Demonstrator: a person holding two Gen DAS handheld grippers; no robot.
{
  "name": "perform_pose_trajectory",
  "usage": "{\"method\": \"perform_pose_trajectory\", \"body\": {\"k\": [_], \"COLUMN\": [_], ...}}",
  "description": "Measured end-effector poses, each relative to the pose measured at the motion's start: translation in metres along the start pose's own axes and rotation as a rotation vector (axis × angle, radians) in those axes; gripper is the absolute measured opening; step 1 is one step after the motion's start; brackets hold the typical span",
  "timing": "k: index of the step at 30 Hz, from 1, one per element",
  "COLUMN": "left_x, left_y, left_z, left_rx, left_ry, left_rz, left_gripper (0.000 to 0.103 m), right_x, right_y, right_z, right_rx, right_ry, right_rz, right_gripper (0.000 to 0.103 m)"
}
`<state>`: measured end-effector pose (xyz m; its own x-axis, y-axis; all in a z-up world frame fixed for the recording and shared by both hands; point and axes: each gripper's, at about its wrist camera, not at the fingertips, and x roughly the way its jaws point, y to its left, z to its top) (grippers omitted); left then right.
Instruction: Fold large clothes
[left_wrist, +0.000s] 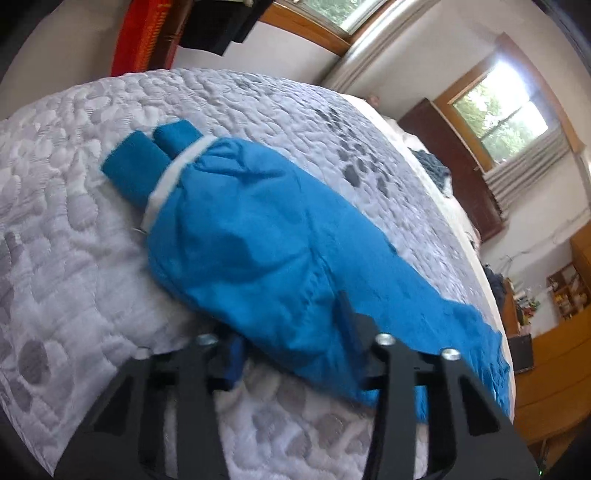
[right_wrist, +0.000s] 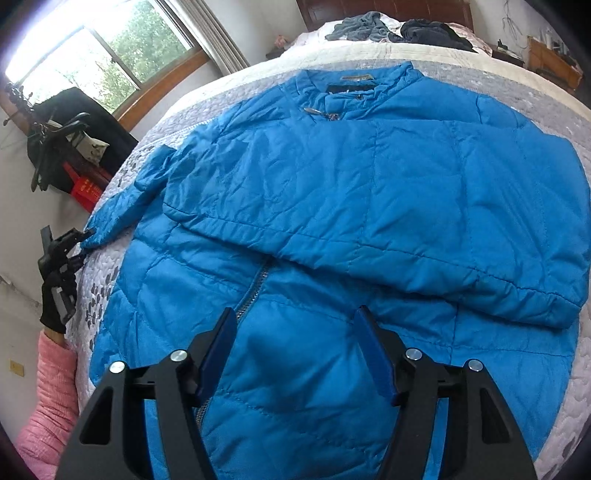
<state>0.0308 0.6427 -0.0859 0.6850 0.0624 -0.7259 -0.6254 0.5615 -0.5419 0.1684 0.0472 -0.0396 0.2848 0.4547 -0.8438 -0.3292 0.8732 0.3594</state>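
On the bed (right_wrist: 192, 107), over a grey-and-white quilted cover, a large blue puffer jacket (right_wrist: 332, 184) lies front up, collar toward the headboard (right_wrist: 384, 9). One sleeve is folded across the chest, its cuff end toward the right edge of the right wrist view. Zipper (right_wrist: 255, 284) runs down the lower front, partly hidden under that sleeve.

Right tool (right_wrist: 295, 354): above the jacket's lower front, blue-padded fingers (right_wrist: 218, 350) spread wide, nothing between them. Contact with the fabric cannot be told.

Left tool (right_wrist: 79, 240): at the bed's left edge, at the end of the other sleeve (left_wrist: 280, 251), which stretches outward from the body. In the left wrist view the sleeve lies along the cover, ribbed cuff (left_wrist: 147, 162) with a white band at the far end. One finger (left_wrist: 347, 321) sits over the blue fabric, the other at the sleeve's edge; the fingers stand apart, and whether fabric is pinched cannot be told.

A gloved hand (right_wrist: 55, 295) with a pink sleeve (right_wrist: 51, 398) holds the left tool. Dark clothes (right_wrist: 399, 27) are piled near the headboard. Window (right_wrist: 110, 55) on the left wall.
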Motion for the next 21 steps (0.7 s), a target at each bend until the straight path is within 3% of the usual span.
{"method": "perform_pose_trajectory", "body": {"k": [3, 6, 12, 21], "left_x": [-0.003, -0.016, -0.054, -0.085], "left_y": [0.001, -0.012, -0.064, -0.179], "left_z": [0.004, 0.0, -0.011, -0.062], "left_rx": [-0.013, 0.036, 0.173, 0.419], "left_ry": [-0.016, -0.061, -0.165, -0.194], "left_rz": [-0.005, 0.004, -0.033, -0.156], "left_gripper": [0.01, 0.004, 0.002, 0.002], "right_x": [-0.001, -0.003, -0.016, -0.044], "right_y": [0.0, -0.001, -0.005, -0.027], "right_z": [-0.001, -0.002, -0.005, -0.016], "right_rx": [-0.003, 0.0, 0.007, 0.039], "right_ry": [-0.002, -0.004, -0.023, -0.074], "right_rz": [0.002, 0.001, -0.005, -0.035], "right_gripper": [0.066, 0.066, 0.066, 0.066]}}
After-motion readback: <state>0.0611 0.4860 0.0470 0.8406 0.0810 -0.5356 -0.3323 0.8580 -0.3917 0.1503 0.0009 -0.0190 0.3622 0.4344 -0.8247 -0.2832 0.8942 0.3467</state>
